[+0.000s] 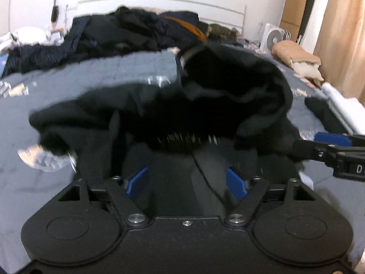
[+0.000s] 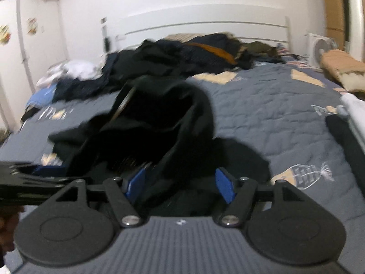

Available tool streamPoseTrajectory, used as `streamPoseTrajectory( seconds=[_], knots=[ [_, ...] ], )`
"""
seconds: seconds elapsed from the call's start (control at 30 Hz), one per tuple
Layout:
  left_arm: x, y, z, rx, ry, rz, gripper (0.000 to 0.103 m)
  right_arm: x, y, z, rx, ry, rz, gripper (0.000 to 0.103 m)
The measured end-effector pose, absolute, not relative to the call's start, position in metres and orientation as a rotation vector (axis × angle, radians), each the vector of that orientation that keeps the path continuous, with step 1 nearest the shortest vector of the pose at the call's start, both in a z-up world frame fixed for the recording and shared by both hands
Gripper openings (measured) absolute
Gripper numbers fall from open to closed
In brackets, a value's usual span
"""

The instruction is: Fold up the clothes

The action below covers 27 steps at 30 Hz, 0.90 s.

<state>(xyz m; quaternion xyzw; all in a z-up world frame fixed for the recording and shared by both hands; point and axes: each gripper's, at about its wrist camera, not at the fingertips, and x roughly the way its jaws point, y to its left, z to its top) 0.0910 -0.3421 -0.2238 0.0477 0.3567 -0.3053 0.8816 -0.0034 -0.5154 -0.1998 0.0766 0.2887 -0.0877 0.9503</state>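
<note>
A: Garment (image 1: pixel 159 114), black, lies crumpled on the grey quilt (image 1: pixel 114 73), just ahead of both tools.
B: Left gripper (image 1: pixel 187 182)?
A: Jaws spread wide; dark cloth runs between the blue pads (image 1: pixel 136 182), not pinched.
B: Right gripper (image 2: pixel 180 182)?
A: Also parted, a fold of the same garment (image 2: pixel 159 118) lying between the pads, none pressing on it.
B: Background?
A: Pile of dark clothes (image 1: pixel 127 32) by the white headboard (image 2: pixel 205 20).
</note>
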Motion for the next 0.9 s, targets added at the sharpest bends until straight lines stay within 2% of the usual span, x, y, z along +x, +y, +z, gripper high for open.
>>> streamPoseTrajectory(
  seconds=[0.03,0.17,0.23,0.3,0.9],
  knots=[
    [0.089,-0.344,-0.232,0.101,0.749,-0.631,0.086,-0.003,-0.512,-0.203,0.138,0.596,-0.168,0.068],
    [0.082,-0.350,-0.257,0.142,0.731,-0.625,0.090,-0.001,-0.514,-0.207,0.161,0.568,-0.161,0.068],
    [0.079,-0.351,-0.265,0.156,0.709,-0.622,0.099,0.000,-0.517,-0.211,0.188,0.575,-0.166,0.068],
    [0.075,-0.350,-0.272,0.167,0.681,-0.622,0.103,0.002,-0.519,-0.215,0.211,0.585,-0.171,0.068],
    [0.061,-0.339,-0.297,0.161,0.570,-0.650,0.103,0.011,-0.521,-0.228,0.270,0.617,-0.152,0.068]
  ],
)
